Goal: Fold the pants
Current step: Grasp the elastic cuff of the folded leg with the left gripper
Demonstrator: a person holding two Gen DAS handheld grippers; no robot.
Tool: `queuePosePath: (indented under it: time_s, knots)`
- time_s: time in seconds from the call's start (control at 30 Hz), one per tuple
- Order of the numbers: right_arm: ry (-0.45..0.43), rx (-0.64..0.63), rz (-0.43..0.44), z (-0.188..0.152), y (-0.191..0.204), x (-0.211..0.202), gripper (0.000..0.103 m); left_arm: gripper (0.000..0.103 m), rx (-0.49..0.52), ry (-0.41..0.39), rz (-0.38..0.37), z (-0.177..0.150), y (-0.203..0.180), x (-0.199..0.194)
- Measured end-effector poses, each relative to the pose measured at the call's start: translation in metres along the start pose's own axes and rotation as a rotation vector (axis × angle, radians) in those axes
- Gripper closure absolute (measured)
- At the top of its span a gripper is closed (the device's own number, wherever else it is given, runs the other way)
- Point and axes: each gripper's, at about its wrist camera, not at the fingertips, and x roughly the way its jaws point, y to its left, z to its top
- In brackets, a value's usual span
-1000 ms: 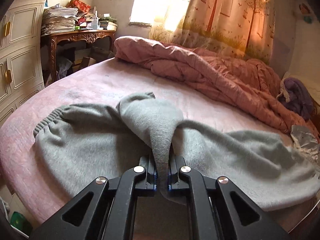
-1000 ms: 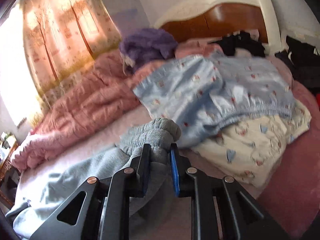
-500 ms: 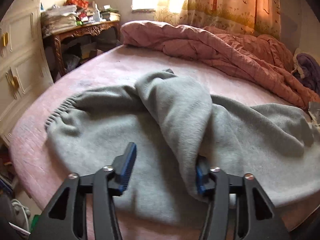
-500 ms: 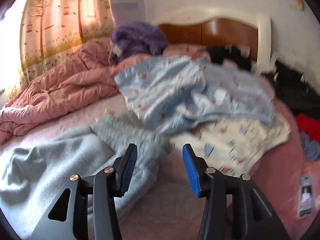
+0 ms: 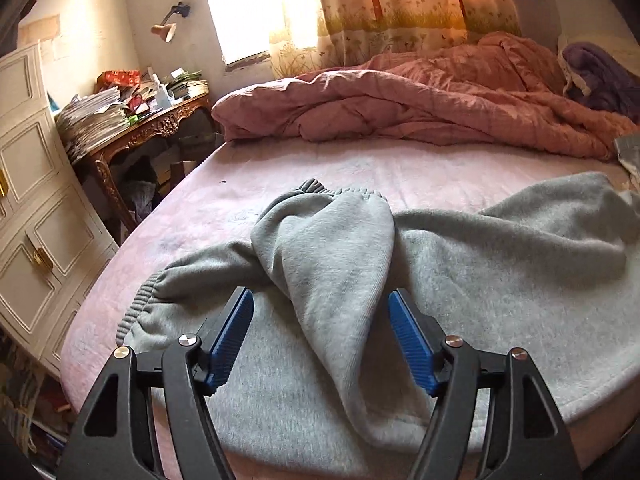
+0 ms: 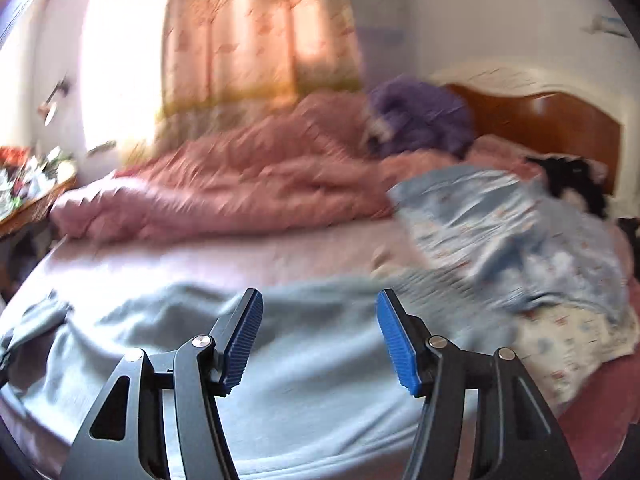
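Left wrist view shows the left gripper [image 5: 320, 332] with its jaws spread wide and nothing between the blue ribbed pads [image 5: 234, 336], hanging just above the grey pants [image 5: 460, 280]. The pants lie across the near part of the pink bed [image 5: 360, 168], one leg thrown over the other so that its ribbed cuff [image 5: 320, 190] points toward the far side, while a second ribbed cuff [image 5: 138, 308] sits near the left edge of the mattress. Behind them a crumpled pink quilt [image 5: 400, 108] runs along the far side, with a purple garment [image 5: 600, 76] at its right end. A carved wooden desk [image 5: 160, 128] piled with papers stands by the white wardrobe [image 5: 32, 200], and a tree-patterned curtain [image 5: 400, 4] covers the window. No brand, label or lettering can be read anywhere.

Right wrist view is smeared by motion. The right gripper [image 6: 320, 334] is likewise released, jaws apart and empty, over the pants [image 6: 280, 360], which look pale bluish here. A blue printed sheet [image 6: 500, 232] lies to the right, near the wooden headboard [image 6: 540, 120]
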Motion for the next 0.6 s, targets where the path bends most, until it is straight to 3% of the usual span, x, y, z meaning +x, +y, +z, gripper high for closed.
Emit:
queuePosePath:
  time_s: [0.1,0.23,0.4,0.43,0.6]
  knots:
    - [0.085,-0.042,0.035,-0.016,0.023,0.019,0.042,0.034,0.087,0.032,0.000,0.009,-0.016,0.023]
    - [0.130,-0.073,0.038,-0.033,0.037,0.032,0.042,0.034,0.270,0.039,0.145,0.021,-0.045,0.051]
    - [0.123,-0.081,0.024,-0.035,0.040,0.033,0.042,0.034,0.503,0.025,0.255,0.043,-0.076,0.067]
    - [0.125,-0.083,0.021,-0.035,0.039,0.033,0.042,0.034,0.538,0.017,0.262,0.047,-0.081,0.066]
    - [0.148,-0.084,0.018,-0.037,0.038,0.043,0.042,0.034,0.558,0.068,0.150,0.076,-0.090,0.066]
